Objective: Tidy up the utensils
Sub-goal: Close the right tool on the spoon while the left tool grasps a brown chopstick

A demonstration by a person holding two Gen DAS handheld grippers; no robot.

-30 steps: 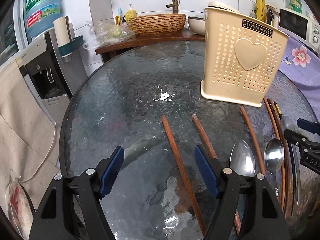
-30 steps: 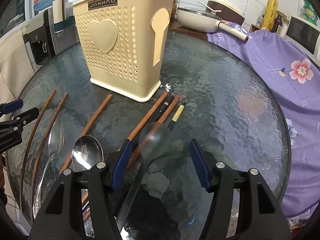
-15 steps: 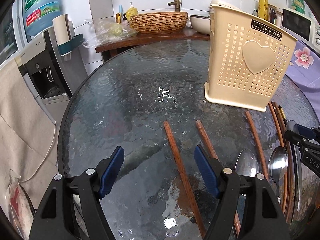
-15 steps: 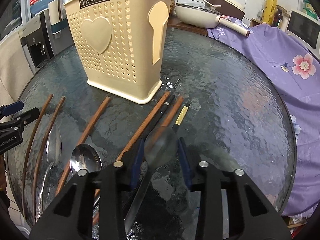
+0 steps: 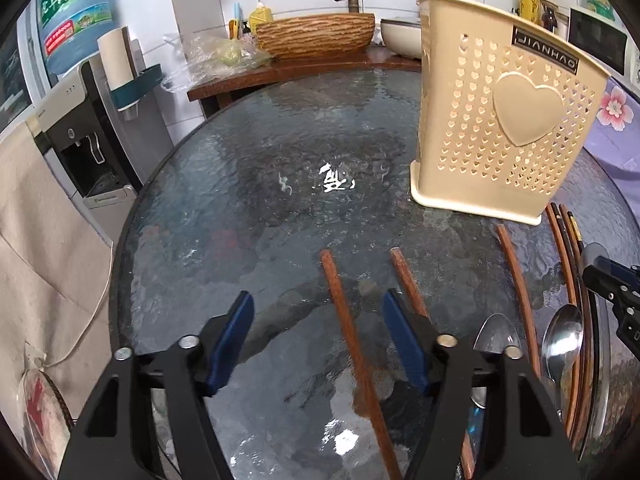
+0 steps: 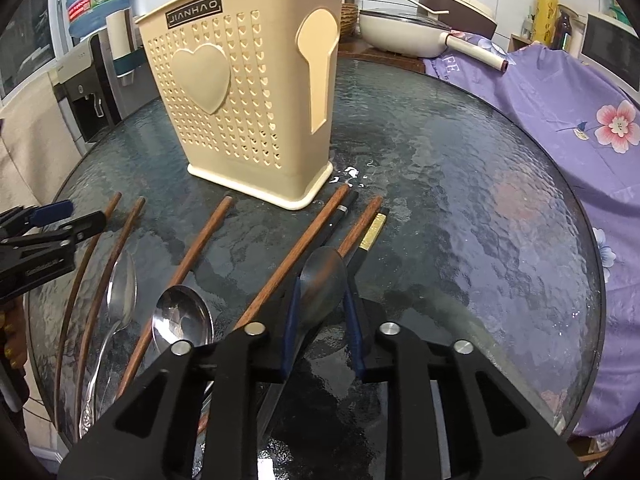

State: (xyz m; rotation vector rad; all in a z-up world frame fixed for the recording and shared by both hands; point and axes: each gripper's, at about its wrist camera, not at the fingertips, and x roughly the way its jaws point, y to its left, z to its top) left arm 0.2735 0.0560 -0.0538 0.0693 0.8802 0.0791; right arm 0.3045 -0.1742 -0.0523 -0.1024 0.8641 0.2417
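Observation:
A cream perforated utensil holder point(image 6: 248, 108) stands upright on the round glass table point(image 6: 460, 200); it also shows in the left wrist view point(image 5: 504, 120). Wooden chopsticks point(image 6: 196, 248), black chopsticks point(image 6: 370, 236) and two steel spoons point(image 6: 182, 316) lie in front of it. My right gripper point(image 6: 320, 300) is shut on a dark metal spoon point(image 6: 322, 284), held just above the table. My left gripper point(image 5: 316, 312) is open and empty, over a wooden chopstick point(image 5: 344, 320).
A purple flowered cloth point(image 6: 560, 92) covers the table's right side. A cream pan point(image 6: 404, 34) and a woven basket point(image 5: 316, 36) sit on the wooden counter behind. A water dispenser point(image 5: 80, 120) stands at the left.
My right gripper has closed on the dark spoon and lifted it slightly. My left gripper has drawn back a little and stays open.

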